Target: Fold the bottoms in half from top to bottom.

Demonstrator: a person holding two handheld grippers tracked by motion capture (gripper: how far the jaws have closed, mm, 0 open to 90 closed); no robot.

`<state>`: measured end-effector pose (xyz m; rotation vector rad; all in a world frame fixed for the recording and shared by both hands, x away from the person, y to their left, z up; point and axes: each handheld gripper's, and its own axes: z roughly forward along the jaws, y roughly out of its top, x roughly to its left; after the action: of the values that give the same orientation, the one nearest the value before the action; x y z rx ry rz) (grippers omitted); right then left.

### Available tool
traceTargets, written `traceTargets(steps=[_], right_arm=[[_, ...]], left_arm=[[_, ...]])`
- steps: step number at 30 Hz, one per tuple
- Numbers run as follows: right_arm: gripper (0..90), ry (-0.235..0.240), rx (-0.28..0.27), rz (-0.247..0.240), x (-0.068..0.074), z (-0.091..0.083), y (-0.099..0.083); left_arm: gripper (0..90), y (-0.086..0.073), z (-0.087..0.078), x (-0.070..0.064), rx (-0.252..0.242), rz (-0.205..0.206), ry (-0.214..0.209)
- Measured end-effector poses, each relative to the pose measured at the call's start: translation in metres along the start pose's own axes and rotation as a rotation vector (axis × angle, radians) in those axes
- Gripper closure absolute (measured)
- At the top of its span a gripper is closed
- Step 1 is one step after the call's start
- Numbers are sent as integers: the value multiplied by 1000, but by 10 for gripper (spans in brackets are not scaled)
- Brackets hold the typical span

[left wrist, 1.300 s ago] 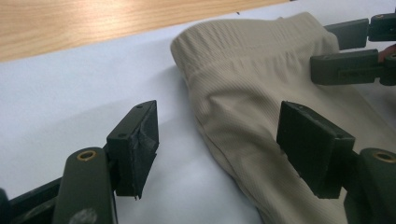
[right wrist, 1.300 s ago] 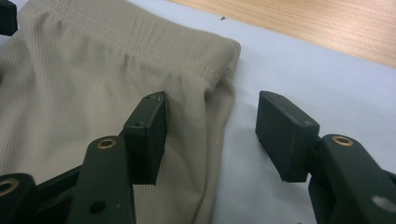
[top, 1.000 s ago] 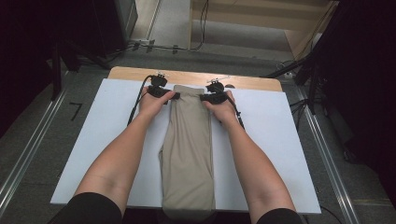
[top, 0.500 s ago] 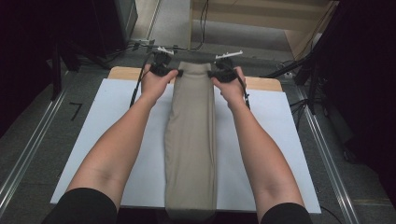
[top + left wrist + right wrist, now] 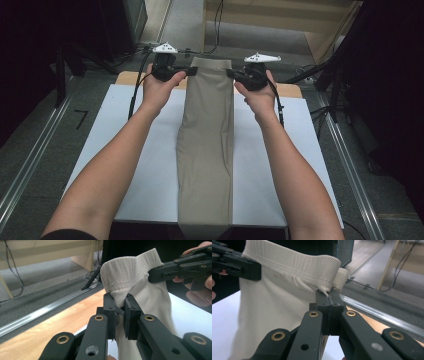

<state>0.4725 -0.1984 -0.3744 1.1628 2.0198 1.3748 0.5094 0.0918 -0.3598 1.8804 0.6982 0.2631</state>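
Note:
A beige folded garment point(image 5: 207, 145) with a ribbed waistband runs down the middle of the white board point(image 5: 125, 150), its far end lifted off the surface. My left gripper point(image 5: 192, 72) is shut on the waistband's left corner. My right gripper point(image 5: 229, 73) is shut on the right corner. In the left gripper view the jaws of the left gripper point(image 5: 120, 308) pinch the knit fabric point(image 5: 125, 272), and the other gripper point(image 5: 160, 273) holds the band farther off. In the right gripper view the right gripper point(image 5: 328, 298) clamps the waistband point(image 5: 294, 265).
A wooden tabletop edge point(image 5: 127, 77) shows beyond the white board. Metal rails point(image 5: 30, 160) run along both sides of the table. Cables point(image 5: 217, 20) and dark stands lie on the floor past the far edge.
Both grippers have carried the garment's waistband end upward and away from me, past the board's far edge. The garment now hangs stretched between them and the near edge.

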Motion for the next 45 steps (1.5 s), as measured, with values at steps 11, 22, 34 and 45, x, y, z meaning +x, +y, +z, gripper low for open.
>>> traceTargets(steps=[11, 22, 34, 45], right_arm=[[877, 92, -70, -123, 52, -62, -51], [876, 103, -68, -126, 102, -114, -131], [876, 137, -2, -173, 148, -141, -197], [875, 163, 10, -230, 182, -169, -232]], left_arm=[[829, -52, -51, -54, -39, 66, -78], [828, -118, -84, -120, 7, 151, -147], [829, -192, -113, -165, 52, 121, -177], [829, -224, -140, -199, 121, 139, -222]])
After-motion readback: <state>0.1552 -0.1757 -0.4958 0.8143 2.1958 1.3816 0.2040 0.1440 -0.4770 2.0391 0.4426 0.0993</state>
